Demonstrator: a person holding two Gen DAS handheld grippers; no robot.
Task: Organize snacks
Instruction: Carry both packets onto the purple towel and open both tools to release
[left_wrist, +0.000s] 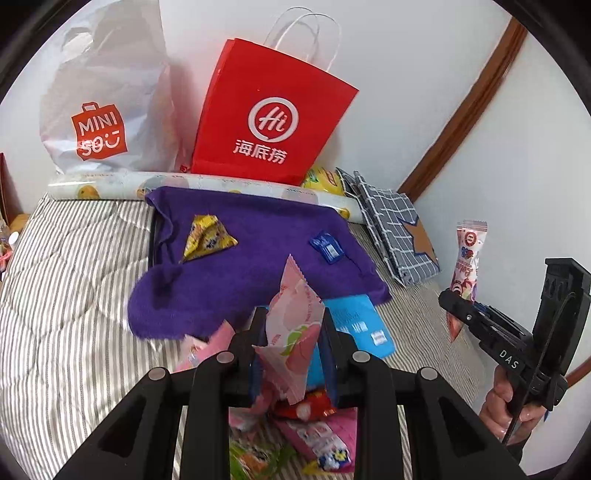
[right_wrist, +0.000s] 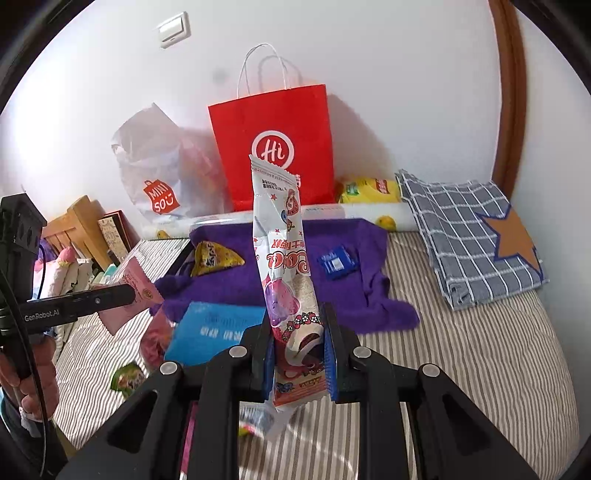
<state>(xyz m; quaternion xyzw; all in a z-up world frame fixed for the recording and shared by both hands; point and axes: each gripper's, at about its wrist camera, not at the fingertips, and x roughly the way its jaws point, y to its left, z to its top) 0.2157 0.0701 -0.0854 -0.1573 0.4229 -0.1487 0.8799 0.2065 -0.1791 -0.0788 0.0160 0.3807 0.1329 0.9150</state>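
Left wrist view: the left gripper (left_wrist: 293, 347) is clamped on a pink packet (left_wrist: 291, 332) with a peach printed on it, held upright above a striped quilt (left_wrist: 74, 288). Behind lies a fuzzy purple towel (left_wrist: 258, 258) carrying a yellow triangular snack (left_wrist: 205, 238) and a small blue sachet (left_wrist: 327, 245). A red paper bag (left_wrist: 266, 122) reads "Hi" over Chinese characters; beside it a white plastic bag (left_wrist: 107, 99) reads "MINISO". At right the right gripper (left_wrist: 458, 302), marked "DAS", grips a long pouch (left_wrist: 467, 258). Only this view shows loose pink and red snacks (left_wrist: 314, 432) just under the jaws.

Right wrist view: the right gripper (right_wrist: 299, 354) is clenched on the long pouch (right_wrist: 284, 266), a crinkled white wrapper with cartoon print, standing upright. The left gripper (right_wrist: 125, 293), lettered "GenRobot.AI", pinches the pink packet (right_wrist: 135, 291). Only here appear a wall switch (right_wrist: 173, 29), a wooden headboard (right_wrist: 81, 229) and a checked cloth (right_wrist: 469, 229) with its full orange star. A blue flat pack (right_wrist: 214, 332) lies at the towel's (right_wrist: 351, 288) near edge.
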